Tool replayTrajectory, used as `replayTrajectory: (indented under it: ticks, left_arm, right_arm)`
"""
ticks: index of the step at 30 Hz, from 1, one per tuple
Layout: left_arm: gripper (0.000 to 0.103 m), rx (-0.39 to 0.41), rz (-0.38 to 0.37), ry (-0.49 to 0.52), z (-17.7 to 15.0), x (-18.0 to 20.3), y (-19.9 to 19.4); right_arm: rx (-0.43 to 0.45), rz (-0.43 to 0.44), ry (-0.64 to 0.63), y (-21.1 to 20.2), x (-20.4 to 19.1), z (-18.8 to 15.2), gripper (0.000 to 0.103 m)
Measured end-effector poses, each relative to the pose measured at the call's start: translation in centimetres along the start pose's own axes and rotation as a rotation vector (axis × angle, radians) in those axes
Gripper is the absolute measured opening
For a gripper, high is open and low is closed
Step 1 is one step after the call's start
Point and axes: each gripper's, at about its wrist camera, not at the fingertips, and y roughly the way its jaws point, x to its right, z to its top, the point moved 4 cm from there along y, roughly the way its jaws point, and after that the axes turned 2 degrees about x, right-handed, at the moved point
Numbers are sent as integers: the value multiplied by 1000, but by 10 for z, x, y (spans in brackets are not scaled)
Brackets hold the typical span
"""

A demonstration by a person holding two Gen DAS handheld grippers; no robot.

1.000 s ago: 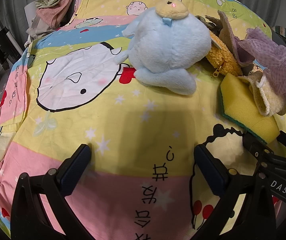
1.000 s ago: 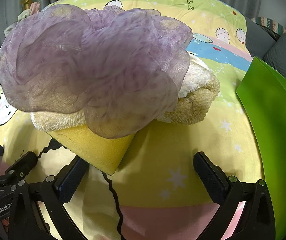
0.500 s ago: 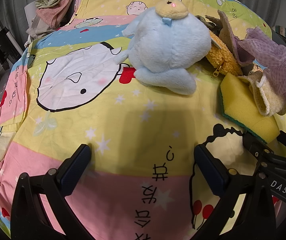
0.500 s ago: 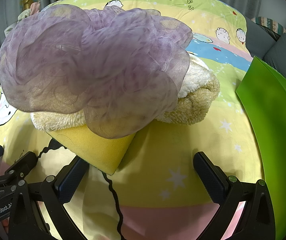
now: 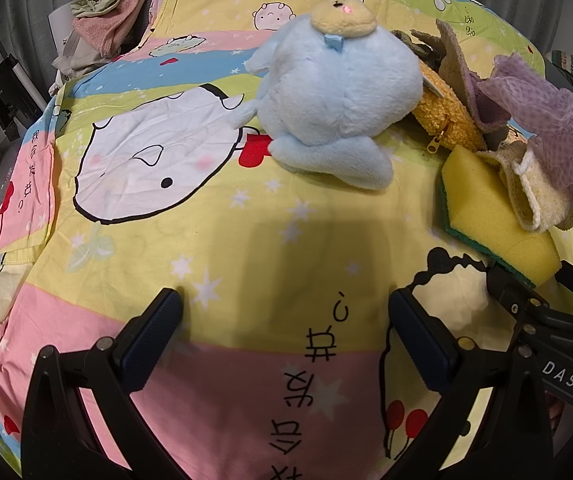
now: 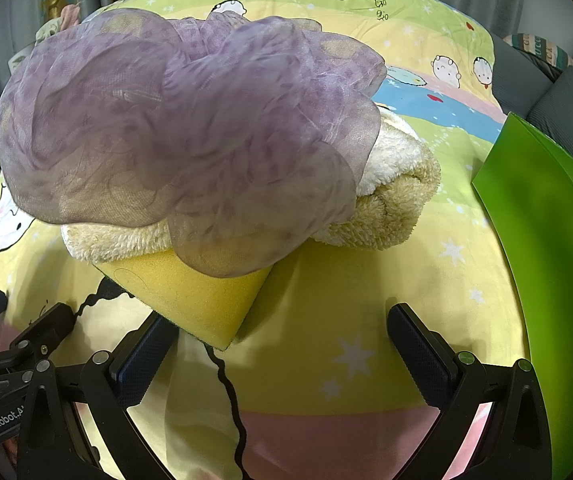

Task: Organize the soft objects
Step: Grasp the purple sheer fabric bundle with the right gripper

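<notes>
A light blue plush toy (image 5: 338,92) with a yellow head sits on the cartoon bedsheet (image 5: 214,208), well ahead of my open left gripper (image 5: 282,328). To its right lie a fuzzy orange zip pouch (image 5: 442,124), a yellow sponge (image 5: 490,216), a cream fleece cloth (image 5: 534,196) and a purple mesh cloth (image 5: 558,120). In the right wrist view the purple mesh cloth (image 6: 190,136) covers the cream fleece cloth (image 6: 390,200), which rests on the yellow sponge (image 6: 194,292). My right gripper (image 6: 282,340) is open, its left finger beside the sponge's near corner.
A green box wall (image 6: 546,240) stands at the right edge of the bed. A heap of pink and grey clothes (image 5: 102,20) sits beyond the bed's far left corner. A grey sofa (image 6: 558,96) is at the far right. My right gripper's body (image 5: 546,340) shows at the left view's lower right.
</notes>
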Motion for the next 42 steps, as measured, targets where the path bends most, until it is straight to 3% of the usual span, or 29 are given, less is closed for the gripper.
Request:
replayTrajectory:
  ticks: [6, 10, 16, 18, 20, 24, 26, 27, 28, 32, 37, 39, 42]
  left_arm:
    - [102, -10, -6, -5, -1, -4, -6]
    - [90, 29, -10, -20, 2, -11, -23]
    - [90, 157, -127, -96, 8, -25, -67]
    - [89, 168, -182, -118, 10, -28, -73]
    - [86, 168, -235, -137, 12, -29, -78]
    - [79, 190, -257, -153, 14, -30, -83]
    - [78, 189, -273, -158, 14, -30, -84]
    - [78, 186, -281, -160, 14, -31, -84]
    - [78, 181, -291, -163, 14, -32, -84]
    - [78, 173, -325, -186, 16, -36, -84]
    - [78, 139, -476, -186, 13, -27, -90]
    - [78, 116, -510, -174, 10, -21, -90]
    - [78, 48, -571, -150, 4, -11, -87]
  right_arm:
    - [-48, 7, 8, -2, -3, 5, 103]
    - [-91, 72, 67, -25, 6, 11, 103]
    - [191, 210, 162, -112, 23, 41, 103]
    - [232, 239, 194, -116, 26, 51, 103]
    - [215, 257, 222, -107, 24, 61, 103]
    - [157, 256, 296, -64, 27, 78, 84]
    - [116, 285, 322, -51, 28, 75, 62]
    - [87, 306, 326, -42, 27, 73, 38]
    - [64, 324, 329, -37, 27, 71, 25]
    - [80, 346, 311, -45, 23, 61, 17]
    - [85, 435, 260, -88, 7, 42, 17]
    - [48, 455, 241, -97, -1, 32, 17]
    - [-85, 507, 242, -92, -14, 10, 17]
